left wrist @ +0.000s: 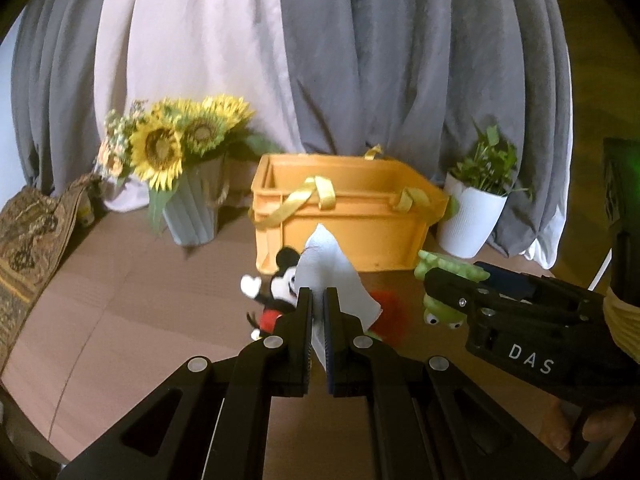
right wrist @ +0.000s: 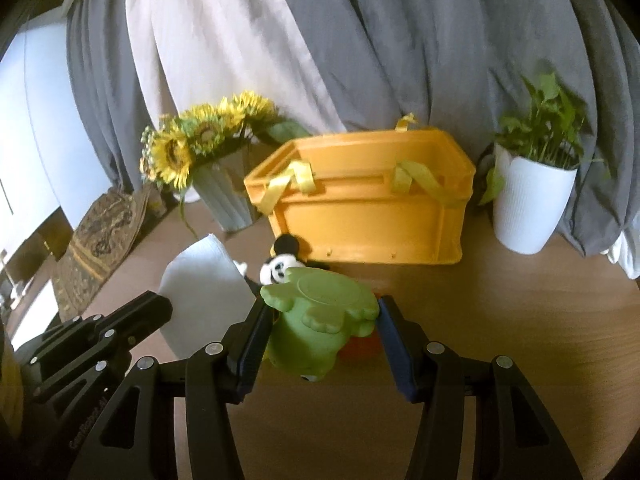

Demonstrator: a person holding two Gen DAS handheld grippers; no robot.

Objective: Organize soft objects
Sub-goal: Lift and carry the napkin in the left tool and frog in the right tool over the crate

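My left gripper (left wrist: 318,300) is shut on a white cloth (left wrist: 334,276), which sticks up from between its fingers; the same cloth (right wrist: 202,292) shows at the left of the right wrist view. My right gripper (right wrist: 322,320) is shut on a green frog toy (right wrist: 320,316), held upside down above the table; that frog (left wrist: 440,312) also appears at the right of the left wrist view. A black, white and red mouse plush (left wrist: 276,292) lies on the table in front of the orange crate (left wrist: 340,224). Something red (left wrist: 390,312) lies behind the cloth.
A grey vase of sunflowers (left wrist: 176,152) stands left of the crate, a white potted plant (left wrist: 476,208) to its right. Grey and pale curtains (left wrist: 320,60) hang behind. A patterned bag (left wrist: 28,240) lies at the far left. Yellow ribbons (left wrist: 316,196) drape over the crate's rim.
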